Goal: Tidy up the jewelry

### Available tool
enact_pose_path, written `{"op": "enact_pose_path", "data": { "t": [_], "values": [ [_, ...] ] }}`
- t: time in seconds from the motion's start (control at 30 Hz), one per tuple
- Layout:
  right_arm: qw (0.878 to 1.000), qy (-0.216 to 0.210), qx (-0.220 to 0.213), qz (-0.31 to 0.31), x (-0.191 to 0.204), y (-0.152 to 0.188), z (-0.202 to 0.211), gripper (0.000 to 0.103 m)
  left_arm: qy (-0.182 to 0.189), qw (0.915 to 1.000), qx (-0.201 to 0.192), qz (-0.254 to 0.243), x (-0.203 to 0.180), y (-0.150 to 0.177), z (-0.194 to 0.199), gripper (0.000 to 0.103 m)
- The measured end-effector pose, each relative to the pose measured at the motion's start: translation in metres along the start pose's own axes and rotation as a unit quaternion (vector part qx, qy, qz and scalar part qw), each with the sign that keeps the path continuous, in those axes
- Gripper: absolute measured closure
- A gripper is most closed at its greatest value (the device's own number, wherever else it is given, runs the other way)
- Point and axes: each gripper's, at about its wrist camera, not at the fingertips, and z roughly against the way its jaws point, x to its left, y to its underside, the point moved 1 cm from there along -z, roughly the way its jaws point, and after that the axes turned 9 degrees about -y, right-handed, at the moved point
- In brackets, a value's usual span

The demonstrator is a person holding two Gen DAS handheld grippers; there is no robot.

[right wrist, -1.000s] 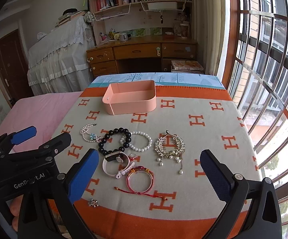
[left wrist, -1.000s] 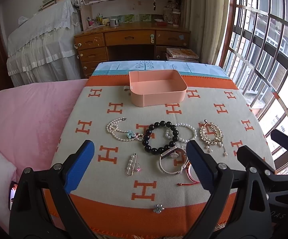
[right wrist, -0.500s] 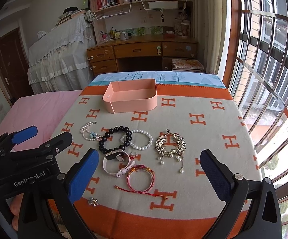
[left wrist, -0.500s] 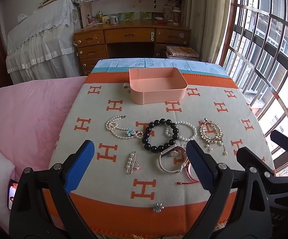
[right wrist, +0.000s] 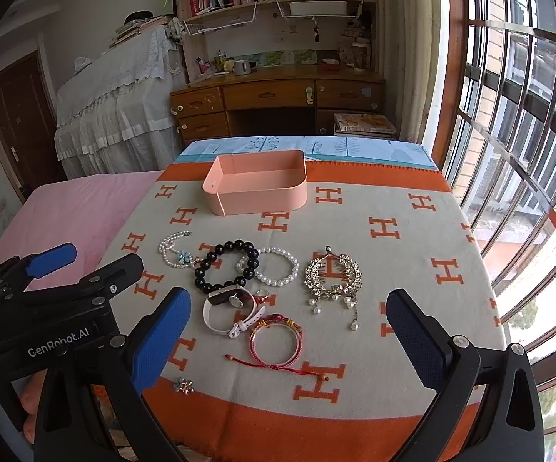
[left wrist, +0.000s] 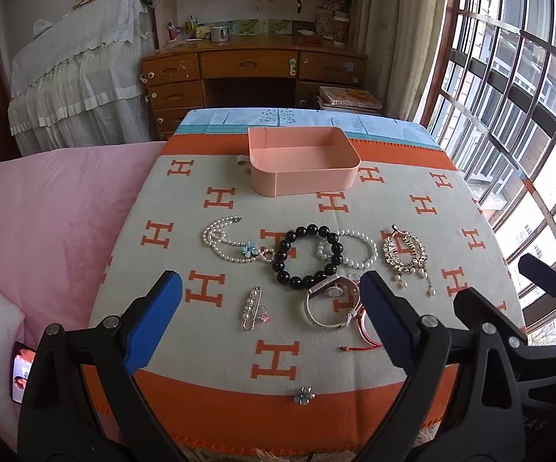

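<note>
An empty pink box [left wrist: 301, 164] [right wrist: 256, 186] stands at the far side of the patterned blanket [left wrist: 424, 231]. In front of it lie a pearl necklace with a blue flower [left wrist: 227, 241], a black bead bracelet [left wrist: 308, 256] [right wrist: 226, 266], a pearl bracelet [left wrist: 354, 248], a gold crystal piece [left wrist: 404, 256] [right wrist: 331, 277], a white watch [left wrist: 326, 300] [right wrist: 231, 308], a red bangle [right wrist: 276, 340], a pearl pin [left wrist: 252, 306] and a small flower brooch [left wrist: 303, 395]. My left gripper [left wrist: 270, 321] hovers open above the near jewelry. My right gripper [right wrist: 287, 340] is open over the red bangle.
A pink bedspread [left wrist: 47, 211] lies left of the blanket. Behind stand a wooden desk [left wrist: 254, 73] with drawers, a lace-covered piece of furniture [left wrist: 77, 77] and bookshelves. Barred windows [left wrist: 516, 96] run along the right. A phone [left wrist: 22, 371] lies at the near left.
Both grippers have pulled back and tilted slightly, so the scene sits a little lower in both views. Nothing was picked up and no jewelry moved.
</note>
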Motion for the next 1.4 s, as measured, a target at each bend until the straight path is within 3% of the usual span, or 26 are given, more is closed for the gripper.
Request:
{"op": "enact_pose_path", "data": {
  "t": [0.37, 0.47, 0.73, 0.9, 1.13, 1.3, 1.4],
  "values": [
    [1.000, -0.008, 0.010, -0.006, -0.002, -0.003, -0.006, 0.000, 0.025, 0.9986, 0.044, 0.015, 0.008, -0.015, -0.022, 0.011],
    [1.000, -0.015, 0.014, -0.017, -0.013, -0.012, -0.012, 0.000, 0.027, 0.9981, 0.052, 0.020, 0.016, -0.029, -0.037, 0.011],
    [0.999, 0.000, 0.013, -0.046, -0.056, -0.049, -0.029, 0.001, 0.083, 0.9905, 0.100, 0.045, 0.050, -0.076, -0.077, 0.011],
    [0.997, -0.014, 0.038, -0.065, -0.078, -0.070, -0.048, 0.019, 0.073, 0.9881, 0.131, 0.035, 0.066, -0.091, -0.103, 0.011],
    [0.993, -0.043, 0.089, -0.066, -0.072, -0.081, -0.098, 0.028, 0.039, 0.9858, 0.161, 0.026, 0.075, -0.086, -0.150, 0.012],
    [0.985, -0.078, 0.142, -0.055, -0.045, -0.079, -0.148, 0.035, 0.033, 0.9775, 0.207, 0.028, 0.080, -0.069, -0.192, 0.030],
    [0.979, -0.091, 0.173, -0.053, -0.029, -0.075, -0.180, 0.038, 0.034, 0.9721, 0.230, 0.034, 0.082, -0.062, -0.212, 0.033]
  ]
}}
